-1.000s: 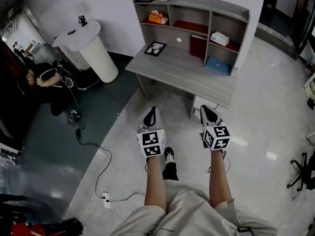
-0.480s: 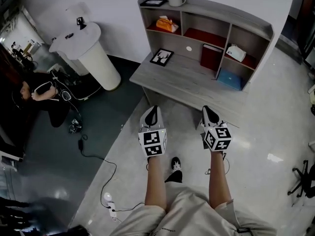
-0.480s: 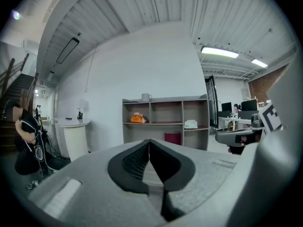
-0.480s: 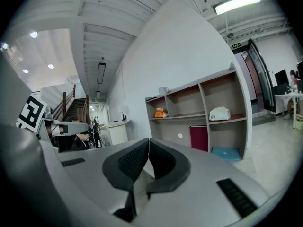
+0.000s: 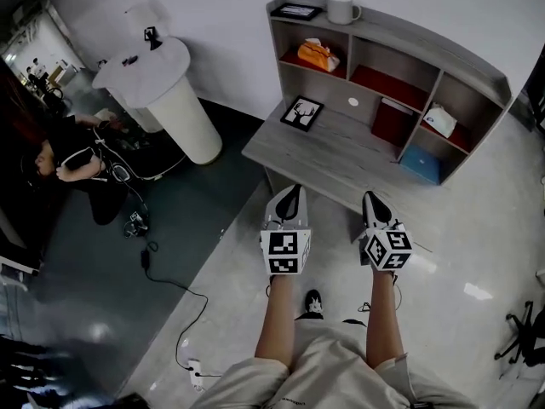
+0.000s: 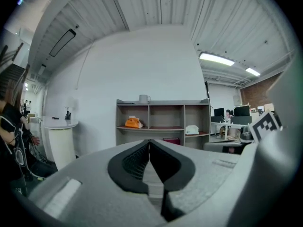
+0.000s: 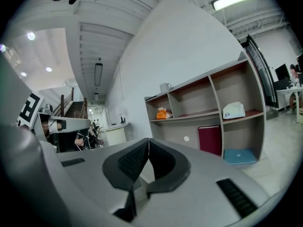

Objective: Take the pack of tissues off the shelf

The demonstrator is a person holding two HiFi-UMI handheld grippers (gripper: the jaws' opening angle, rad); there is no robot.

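The tissue pack [image 5: 317,54] is orange with a white tissue poking out. It lies in the upper left compartment of the grey shelf unit [image 5: 477,62] on the desk [image 5: 341,156]. It also shows in the left gripper view as the orange pack [image 6: 133,122] and in the right gripper view as the orange pack [image 7: 162,113]. My left gripper [image 5: 292,196] and right gripper [image 5: 372,201] are held side by side just short of the desk's front edge, pointing at the shelf. Both are shut with nothing between the jaws, well short of the pack.
A white box-like item [image 5: 440,120], a red book [image 5: 393,122] and a blue item [image 5: 421,163] occupy the right compartments. A mug [image 5: 342,8] stands on top, a picture frame [image 5: 301,113] on the desk. A white pedestal [image 5: 166,92], a seated person [image 5: 68,156] and floor cables [image 5: 170,279] are at the left.
Both grippers have moved forward together toward the desk, which now sits closer and further right in the head view. Their jaws stayed shut.
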